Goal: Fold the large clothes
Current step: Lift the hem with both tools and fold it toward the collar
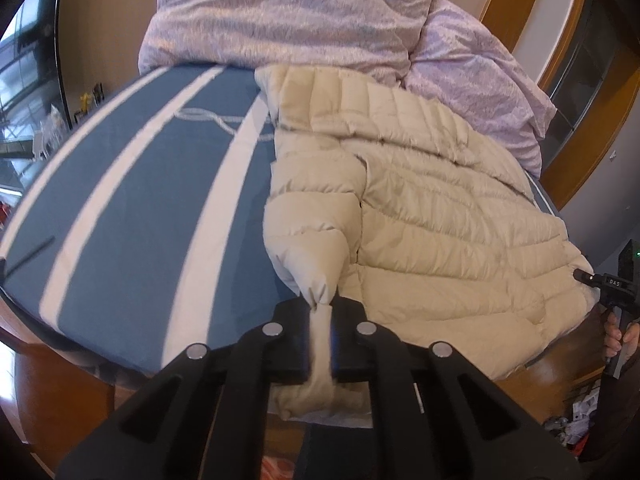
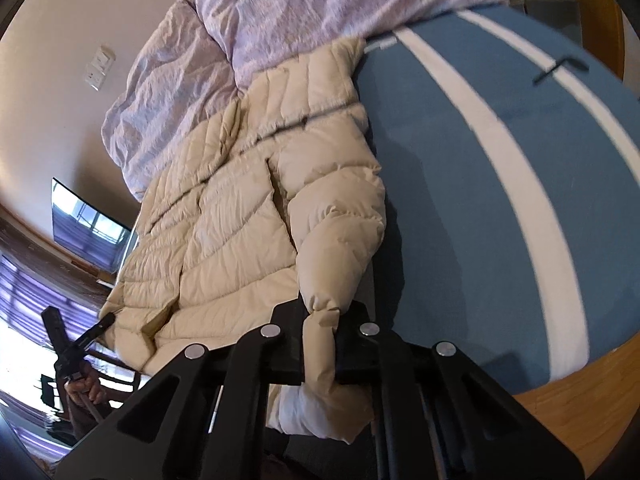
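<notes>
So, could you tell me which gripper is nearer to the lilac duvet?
Neither clearly: left gripper and right gripper each clamp a cuff of the jacket at the near bed edge; the lilac duvet lies beyond it.

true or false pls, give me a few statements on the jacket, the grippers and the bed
1. The left gripper is shut on a cuff of the cream puffer jacket. True.
2. The right gripper is open and holds nothing. False: it is shut on the jacket's other cuff.
3. The jacket lies on a plain red sheet. False: the bed sheet is blue with white stripes.
4. A crumpled lilac duvet is heaped at the far end of the bed. True.
</notes>
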A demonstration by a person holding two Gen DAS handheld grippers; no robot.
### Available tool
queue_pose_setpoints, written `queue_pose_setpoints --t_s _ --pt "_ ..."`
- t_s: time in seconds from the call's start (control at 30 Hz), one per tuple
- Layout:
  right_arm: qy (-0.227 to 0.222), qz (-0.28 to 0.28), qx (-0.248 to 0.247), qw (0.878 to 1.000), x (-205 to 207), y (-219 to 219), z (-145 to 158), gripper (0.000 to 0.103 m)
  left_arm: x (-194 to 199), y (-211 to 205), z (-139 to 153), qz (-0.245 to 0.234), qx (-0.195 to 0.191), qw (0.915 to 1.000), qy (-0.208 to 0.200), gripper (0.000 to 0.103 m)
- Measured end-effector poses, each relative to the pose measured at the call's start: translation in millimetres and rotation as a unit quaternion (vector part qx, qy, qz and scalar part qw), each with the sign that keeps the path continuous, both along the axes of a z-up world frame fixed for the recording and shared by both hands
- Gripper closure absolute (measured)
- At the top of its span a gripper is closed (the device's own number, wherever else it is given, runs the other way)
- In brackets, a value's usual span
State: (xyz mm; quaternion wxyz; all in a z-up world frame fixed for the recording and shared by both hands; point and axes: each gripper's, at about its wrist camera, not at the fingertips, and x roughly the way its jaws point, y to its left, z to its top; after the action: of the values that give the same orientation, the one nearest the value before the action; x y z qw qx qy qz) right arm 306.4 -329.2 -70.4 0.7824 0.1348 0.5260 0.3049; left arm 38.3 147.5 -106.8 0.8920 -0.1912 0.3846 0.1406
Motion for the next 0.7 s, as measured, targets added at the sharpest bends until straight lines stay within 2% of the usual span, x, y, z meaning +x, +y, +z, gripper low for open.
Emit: queue_pose_setpoints --t_s 0.3,0.43,0.7 --pt "-0.068 -0.012 -0.021 0.997 26.7 26.7 40.7 0.095 23.2 11.6 50.2 0.019 0.055 0.9977 -0.036 0.096" --pt "-0.084 -0.021 -0.025 0.996 47.7 39.3 51.8 0.095 51.7 20.4 68.8 0.029 0.08 0.9954 -0.043 0.096" --pt "-0.121 -0.04 -0.016 0.992 103.4 73.7 76.9 0.095 117.4 50.4 95.4 0.065 0.1 0.9916 -0.052 0.096"
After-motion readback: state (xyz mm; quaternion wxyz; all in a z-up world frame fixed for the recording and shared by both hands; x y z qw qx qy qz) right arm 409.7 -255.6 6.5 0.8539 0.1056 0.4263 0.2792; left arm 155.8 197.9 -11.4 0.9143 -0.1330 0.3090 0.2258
